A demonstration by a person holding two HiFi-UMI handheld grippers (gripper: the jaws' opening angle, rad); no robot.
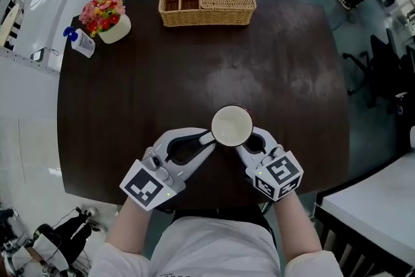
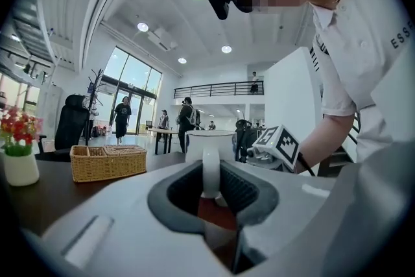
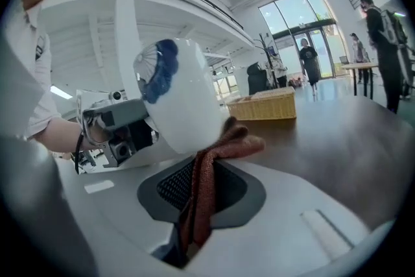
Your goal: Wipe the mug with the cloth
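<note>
Wiping looks under way: left gripper (image 1: 207,137) has its fingers clenched on the handle of the white mug (image 1: 231,126), which stands mouth-up over the near edge of the dark bench (image 1: 194,68), between both grippers; lifted or resting, cannot tell. Right gripper (image 1: 249,143) fingers pinch a rust-brown cloth (image 3: 202,194), its bunched free end pressed to the mug's lower wall. Judgement: hold the handle firm, sweep the cloth round the wall with light pressure, and turn the mug to reach the far side.
</note>
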